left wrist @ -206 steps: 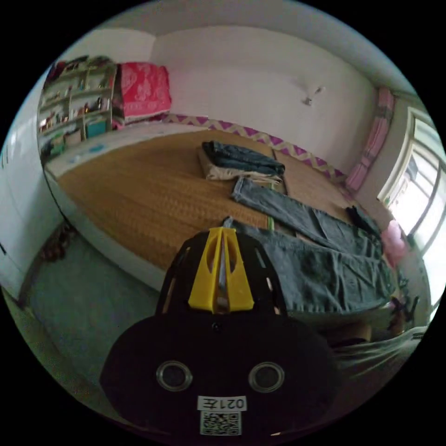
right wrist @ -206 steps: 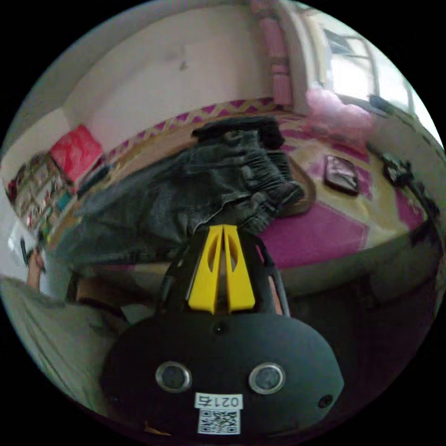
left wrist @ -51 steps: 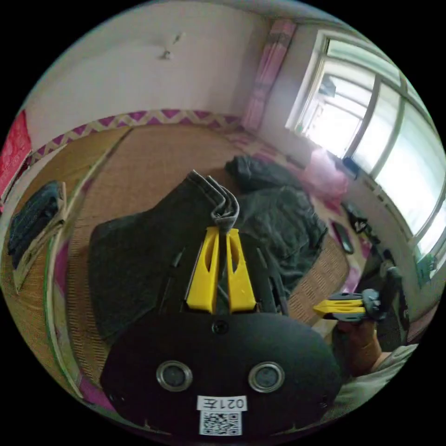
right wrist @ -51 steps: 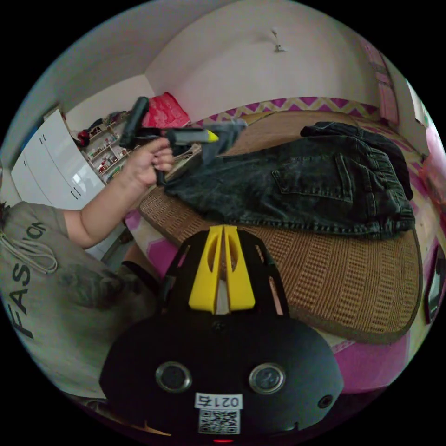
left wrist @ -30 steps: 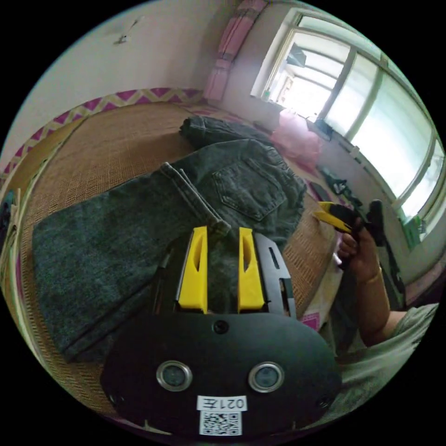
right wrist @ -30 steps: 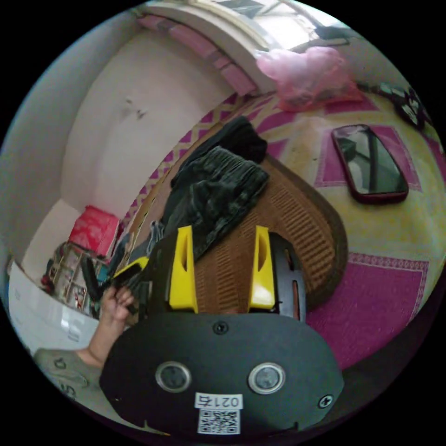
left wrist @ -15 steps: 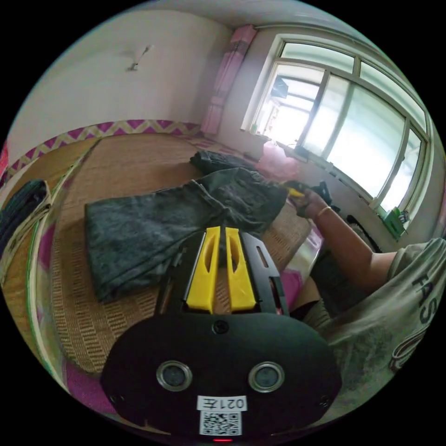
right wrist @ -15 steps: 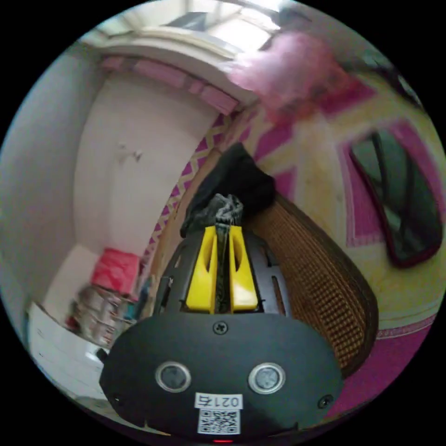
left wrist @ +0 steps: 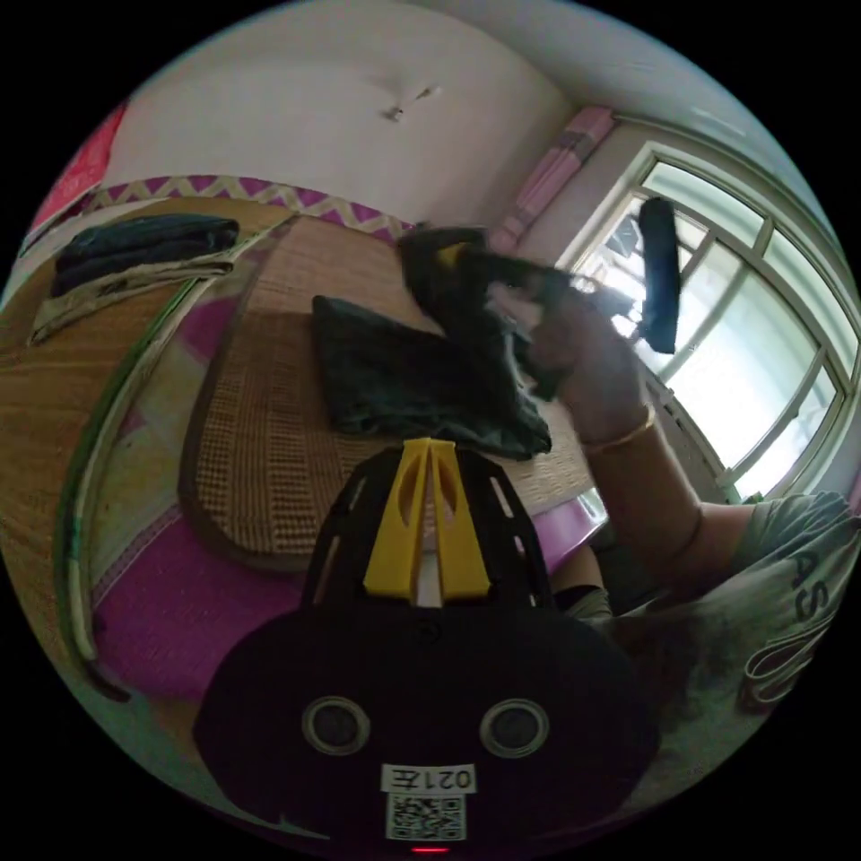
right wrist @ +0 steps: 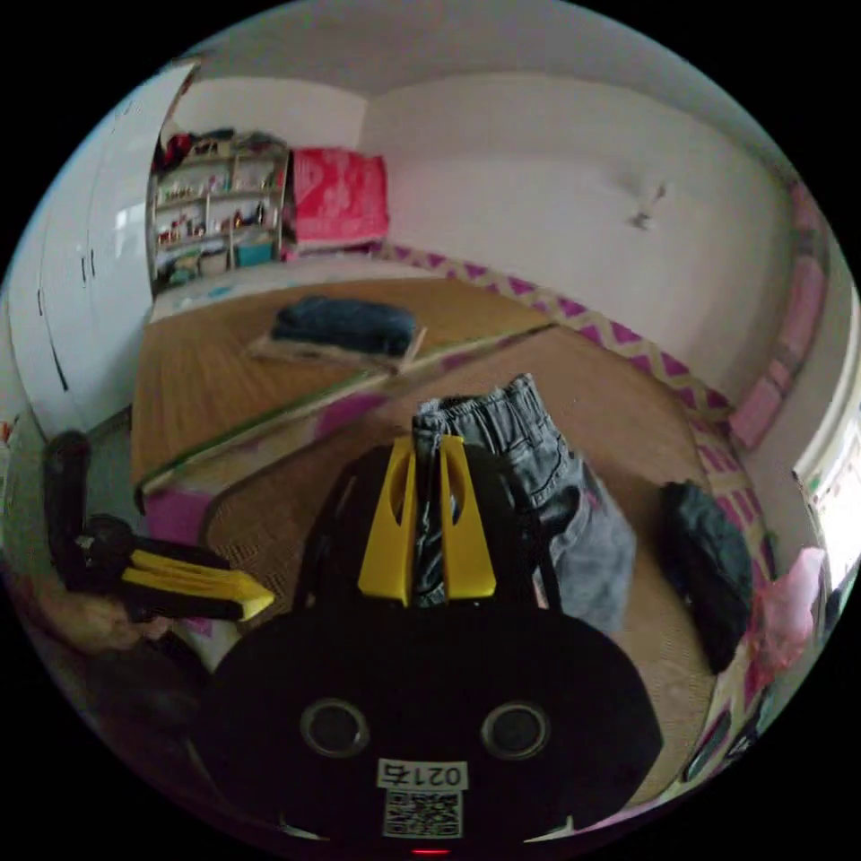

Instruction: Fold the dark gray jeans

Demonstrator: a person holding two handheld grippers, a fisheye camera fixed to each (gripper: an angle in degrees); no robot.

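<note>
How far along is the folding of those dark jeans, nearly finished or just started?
Looks well along. The dark gray jeans already lie doubled into a short bundle on the woven mat. In hand: the right tool is shut on the waistband, lifting it over the rest. The left tool is shut and holds nothing. Left: laying that end down, probably neatening.

dark gray jeans [right wrist: 538,466], yellow claw [right wrist: 427,448], magenta sheet [left wrist: 179,592]

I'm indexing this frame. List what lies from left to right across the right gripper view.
Left tool held in a hand → folded clothes stack on the mat, farther back → dark gray jeans clamped in the right tool → black garment → pink bag.
</note>
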